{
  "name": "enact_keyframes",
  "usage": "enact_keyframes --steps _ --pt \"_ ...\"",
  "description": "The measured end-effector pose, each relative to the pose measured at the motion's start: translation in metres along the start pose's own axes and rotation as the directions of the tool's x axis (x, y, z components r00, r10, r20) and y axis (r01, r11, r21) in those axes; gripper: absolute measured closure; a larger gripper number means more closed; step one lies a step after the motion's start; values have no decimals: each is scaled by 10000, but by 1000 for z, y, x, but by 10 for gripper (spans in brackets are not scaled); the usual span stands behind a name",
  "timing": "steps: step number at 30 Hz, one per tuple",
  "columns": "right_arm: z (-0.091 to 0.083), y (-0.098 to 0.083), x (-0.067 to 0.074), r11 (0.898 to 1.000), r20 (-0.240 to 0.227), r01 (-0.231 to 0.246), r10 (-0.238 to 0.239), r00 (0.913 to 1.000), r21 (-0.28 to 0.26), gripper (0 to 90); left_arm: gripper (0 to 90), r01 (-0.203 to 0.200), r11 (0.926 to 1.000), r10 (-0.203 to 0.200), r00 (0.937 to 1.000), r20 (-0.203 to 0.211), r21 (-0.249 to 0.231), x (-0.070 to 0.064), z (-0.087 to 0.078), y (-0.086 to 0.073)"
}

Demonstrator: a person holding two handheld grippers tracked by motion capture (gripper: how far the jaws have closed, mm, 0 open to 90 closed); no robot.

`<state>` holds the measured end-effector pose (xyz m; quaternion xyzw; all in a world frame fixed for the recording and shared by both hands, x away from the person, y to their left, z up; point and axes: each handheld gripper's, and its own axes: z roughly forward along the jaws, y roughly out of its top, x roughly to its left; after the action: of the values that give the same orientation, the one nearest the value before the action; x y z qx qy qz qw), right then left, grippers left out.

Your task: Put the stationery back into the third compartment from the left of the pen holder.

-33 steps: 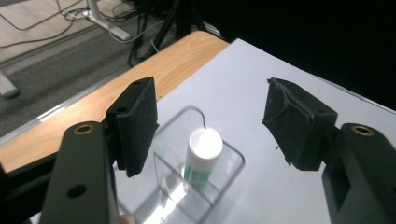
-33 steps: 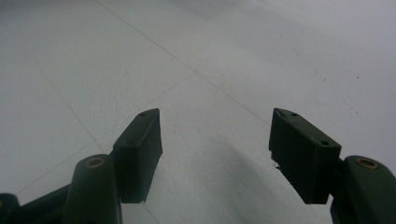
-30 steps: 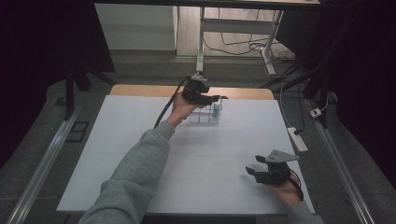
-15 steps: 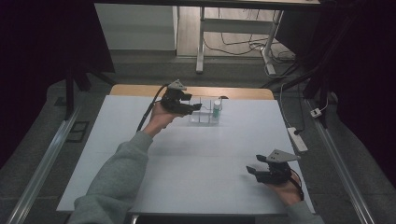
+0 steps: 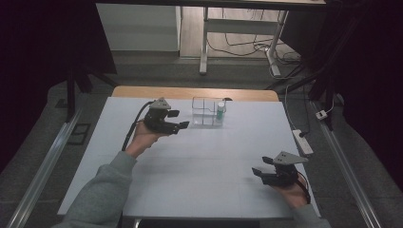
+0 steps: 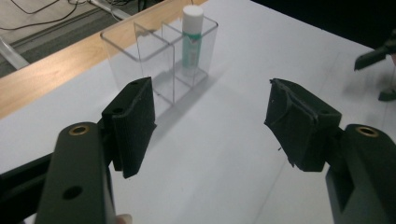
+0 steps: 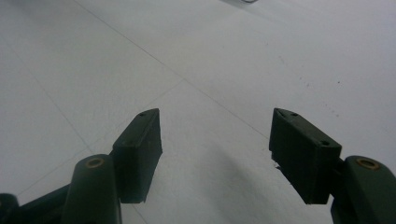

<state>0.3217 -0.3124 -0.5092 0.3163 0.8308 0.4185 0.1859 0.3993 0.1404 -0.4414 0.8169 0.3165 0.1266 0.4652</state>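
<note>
Between the jaws of the left gripper (image 6: pixel 212 126) nothing is held; they are set wide apart, with bare white counter (image 5: pixel 199 166) seen through the gap. Just ahead of them, near but not touched, a clear plastic compartment organizer (image 6: pixel 159 56) is stood upright close to the counter's far wooden edge. One white-capped tube with a green label (image 6: pixel 191 39) is stood upright in a far compartment of it; the nearer compartments look empty. In the high view the left gripper (image 5: pixel 177 120) is held just left of the organizer (image 5: pixel 207 112), jaws pointed toward it, with the tube (image 5: pixel 220 112) at its right end. The right gripper (image 7: pixel 215 149) is also set with jaws wide apart and nothing between them, low over the counter. In the high view it (image 5: pixel 263 167) is found near the front right corner, well apart from the organizer.
</note>
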Motion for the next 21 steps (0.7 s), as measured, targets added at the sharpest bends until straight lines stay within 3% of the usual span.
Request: enact_keyframes --steps 4,16,21 --pt "-1 0 -1 10000 5 -13 13 10000 -4 340 326 -59 9999 61 9998 -212 100 -3 -12 -17" --pt "0 0 -1 10000 26 -46 46 10000 -12 338 317 428 9991 -425 9981 -436 69 -13 -42 -64" --pt "0 0 -2 10000 46 -28 28 10000 24 338 307 460 9982 -431 9964 -734 383 -19 -53 -88"
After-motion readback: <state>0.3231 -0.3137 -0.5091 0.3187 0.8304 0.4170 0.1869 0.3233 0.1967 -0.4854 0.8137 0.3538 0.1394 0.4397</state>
